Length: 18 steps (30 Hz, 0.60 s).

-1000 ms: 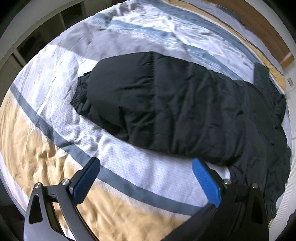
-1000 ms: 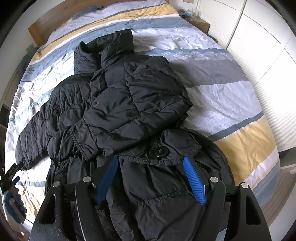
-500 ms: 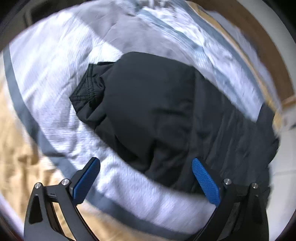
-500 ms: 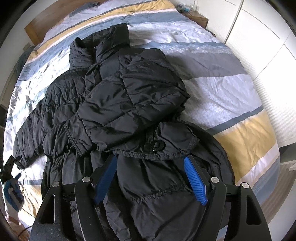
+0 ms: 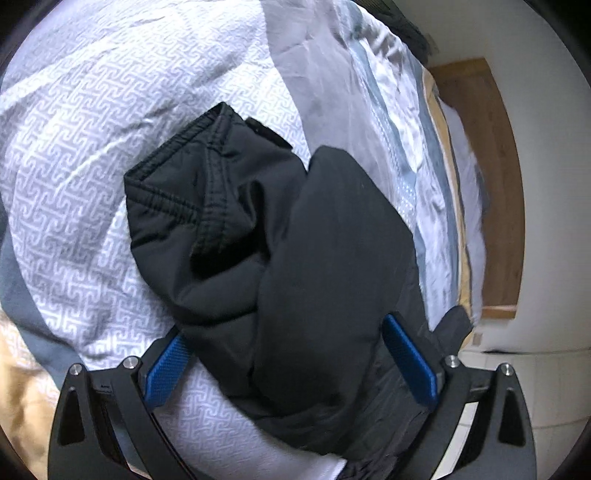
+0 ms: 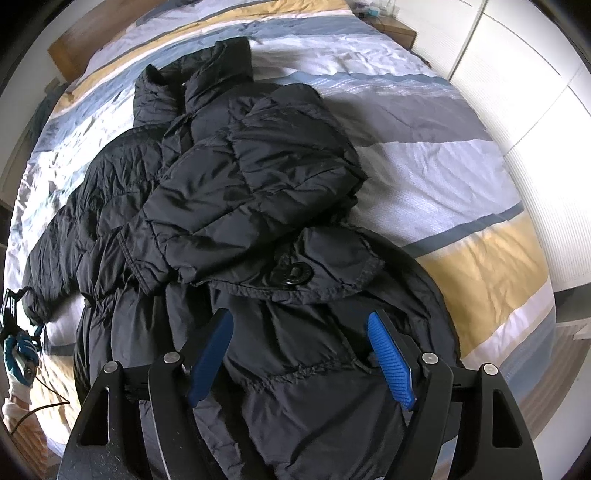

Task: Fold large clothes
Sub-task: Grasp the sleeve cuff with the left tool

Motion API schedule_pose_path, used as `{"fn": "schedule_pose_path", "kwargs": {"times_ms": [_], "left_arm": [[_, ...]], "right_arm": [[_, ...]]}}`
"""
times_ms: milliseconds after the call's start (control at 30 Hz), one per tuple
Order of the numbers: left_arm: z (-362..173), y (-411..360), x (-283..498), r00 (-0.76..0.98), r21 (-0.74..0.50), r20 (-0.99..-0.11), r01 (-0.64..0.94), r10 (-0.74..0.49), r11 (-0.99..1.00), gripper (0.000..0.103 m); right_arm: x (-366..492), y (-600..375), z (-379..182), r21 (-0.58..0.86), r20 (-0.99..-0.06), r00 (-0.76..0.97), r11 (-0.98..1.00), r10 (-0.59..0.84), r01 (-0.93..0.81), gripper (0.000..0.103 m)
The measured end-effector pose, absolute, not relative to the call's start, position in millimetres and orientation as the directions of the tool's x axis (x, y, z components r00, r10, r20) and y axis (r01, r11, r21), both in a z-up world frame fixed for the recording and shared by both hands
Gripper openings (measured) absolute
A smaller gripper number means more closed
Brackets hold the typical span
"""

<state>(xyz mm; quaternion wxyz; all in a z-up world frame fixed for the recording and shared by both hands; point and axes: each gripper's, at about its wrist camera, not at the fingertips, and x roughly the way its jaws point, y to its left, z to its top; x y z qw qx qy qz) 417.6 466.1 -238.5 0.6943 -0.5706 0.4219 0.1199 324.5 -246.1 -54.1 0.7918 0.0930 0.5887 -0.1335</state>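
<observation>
A black puffer jacket lies spread on the striped bed, collar toward the headboard, one sleeve folded across its front. Its other sleeve stretches out on the patterned white cover, cuff at its end. My left gripper is open, its blue fingers on either side of this sleeve, close above it. It also shows at the left edge of the right wrist view. My right gripper is open over the jacket's lower hem, not holding it.
The bed cover has grey, white, blue and yellow stripes. A wooden headboard stands at the far end, a bedside table beside it. White wardrobe doors run along the right side of the bed.
My left gripper has come down and forward onto the outstretched sleeve, which now lies between its open fingers. My right gripper has edged slightly forward over the hem.
</observation>
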Motion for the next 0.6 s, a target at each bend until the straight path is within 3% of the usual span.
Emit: {"fn": "schedule_pose_path", "kwargs": {"times_ms": [267,533,600], "left_arm": [[-238.5,465.2,424.0,0.669,-0.743,-0.669,-0.613,-0.324,0.269,0.093],[-241.1,464.7,424.8,0.709,-0.783,-0.619,-0.586,-0.337,0.207,0.056],[-237.2,464.3,422.4,0.719,-0.793,-0.608,-0.575,-0.337,0.204,0.039]], "right_arm": [[315.4,-260.0,-52.1,-0.016,-0.956,0.270,0.941,-0.113,0.338,0.075],[306.9,-268.4,-48.9,-0.012,-0.954,0.278,0.936,-0.117,0.352,0.075],[304.8,-271.3,-47.1,-0.009,-0.952,0.283,0.934,-0.118,0.358,0.075]]}}
